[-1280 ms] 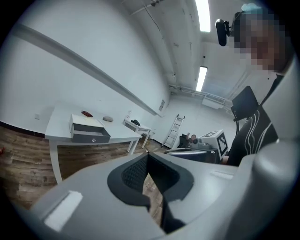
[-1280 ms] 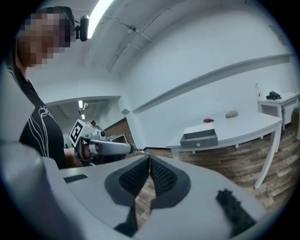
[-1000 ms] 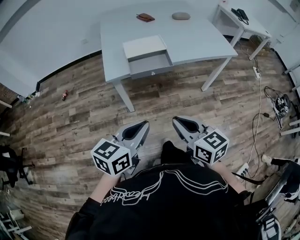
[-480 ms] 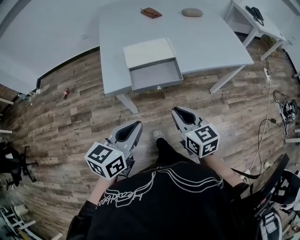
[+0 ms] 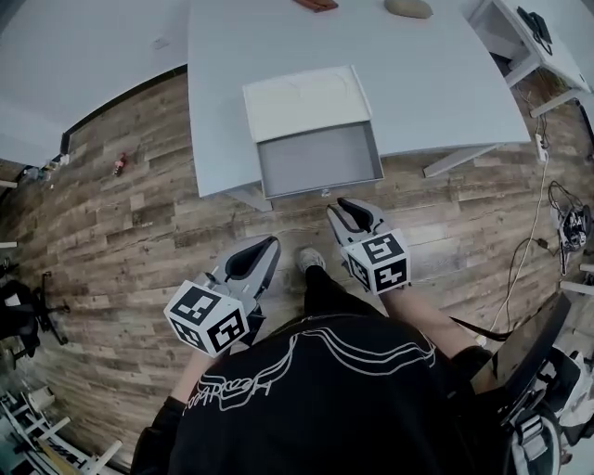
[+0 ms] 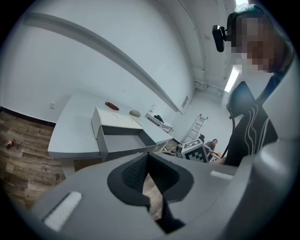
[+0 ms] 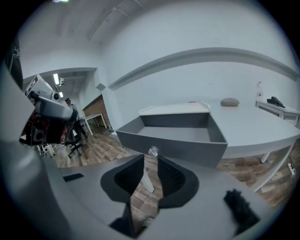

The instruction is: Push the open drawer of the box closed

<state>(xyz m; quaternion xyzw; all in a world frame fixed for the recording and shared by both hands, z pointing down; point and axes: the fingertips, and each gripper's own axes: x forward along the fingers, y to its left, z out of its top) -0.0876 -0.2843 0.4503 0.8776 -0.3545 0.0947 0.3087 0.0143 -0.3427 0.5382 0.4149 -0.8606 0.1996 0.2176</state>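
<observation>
A white box (image 5: pixel 302 97) sits on the grey table (image 5: pixel 436 83), with its grey drawer (image 5: pixel 320 160) pulled out over the table's front edge and nothing in it. My right gripper (image 5: pixel 341 204) hovers just short of the drawer front, apart from it. In the right gripper view the drawer (image 7: pixel 173 136) and its small knob (image 7: pixel 153 151) stand straight ahead of that gripper (image 7: pixel 150 159), whose jaws are a little apart and hold nothing. My left gripper (image 5: pixel 270 243) hangs lower left over the floor; in its own view the drawer (image 6: pixel 124 138) lies beyond the gripper (image 6: pixel 148 154), whose tips meet.
A reddish object (image 5: pixel 317 4) and a grey pebble-like lump (image 5: pixel 408 7) lie at the table's far edge. A table leg (image 5: pixel 249 197) stands below the drawer's left corner. A second table (image 5: pixel 520 28) and floor cables (image 5: pixel 557 199) are at the right. My shoe (image 5: pixel 309 260) shows between the grippers.
I have moved closer to the table, so box and drawer appear larger and nearer. The right gripper has advanced up to the drawer front. The drawer remains pulled out.
</observation>
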